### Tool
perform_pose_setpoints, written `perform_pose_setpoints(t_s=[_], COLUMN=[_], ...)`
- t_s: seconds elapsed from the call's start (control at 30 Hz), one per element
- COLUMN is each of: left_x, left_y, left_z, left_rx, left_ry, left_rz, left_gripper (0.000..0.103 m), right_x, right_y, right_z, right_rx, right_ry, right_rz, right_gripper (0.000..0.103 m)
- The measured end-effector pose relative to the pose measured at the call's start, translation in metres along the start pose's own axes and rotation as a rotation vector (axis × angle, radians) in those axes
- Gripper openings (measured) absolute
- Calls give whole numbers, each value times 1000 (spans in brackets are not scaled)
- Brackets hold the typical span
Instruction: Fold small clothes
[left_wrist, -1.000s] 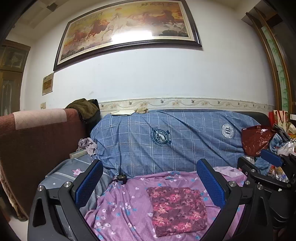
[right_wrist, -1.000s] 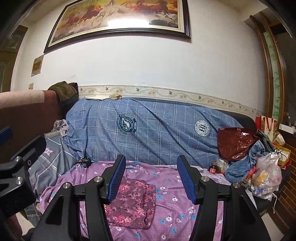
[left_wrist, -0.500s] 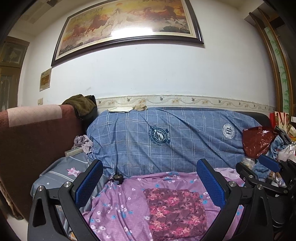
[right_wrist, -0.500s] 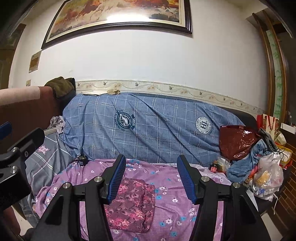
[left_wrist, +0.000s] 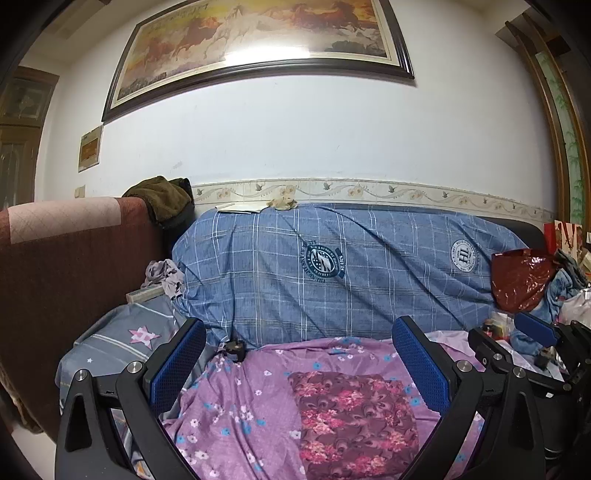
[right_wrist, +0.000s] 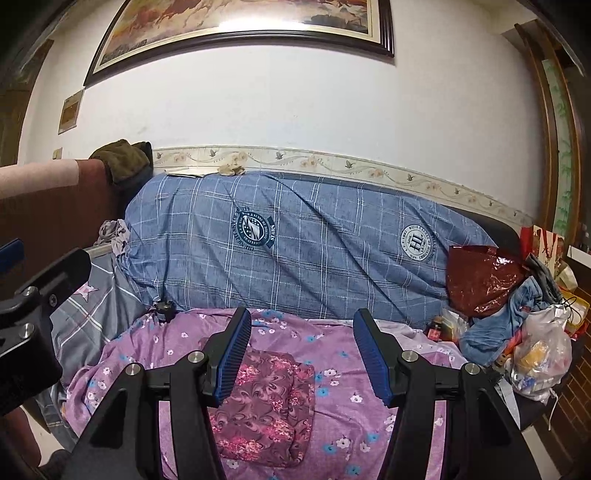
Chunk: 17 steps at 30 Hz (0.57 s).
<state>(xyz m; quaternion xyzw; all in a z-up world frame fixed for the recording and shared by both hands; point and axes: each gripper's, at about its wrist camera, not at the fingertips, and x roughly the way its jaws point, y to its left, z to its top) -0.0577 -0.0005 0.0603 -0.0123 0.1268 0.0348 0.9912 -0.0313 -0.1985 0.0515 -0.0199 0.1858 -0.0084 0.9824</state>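
Your left gripper (left_wrist: 299, 365) and right gripper (right_wrist: 301, 356) both stand apart and hold nothing, and the small dark red flowery folded cloth (left_wrist: 354, 421) lies flat on the purple flowered sheet (left_wrist: 236, 410), so go down slowly and pinch one edge.

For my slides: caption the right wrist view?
Open right gripper above a folded floral cloth on a purple sheet.

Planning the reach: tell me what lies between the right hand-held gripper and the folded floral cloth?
Nothing but purple flowered sheet. In the right wrist view, the open right hand-held gripper hovers just above the folded floral cloth.
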Motion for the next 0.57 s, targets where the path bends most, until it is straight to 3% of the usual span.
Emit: perform_pose_setpoints(t_s=[0.57], left_x=[50], left_y=[-9], left_z=[-3], left_rx=[-5], left_ry=[35], left_rz=[5], left_gripper=[102], right_x=[47], right_y=[10], right_z=[-8], right_rx=[-15], right_ry=[63], right_rz=[6], right_gripper=[59])
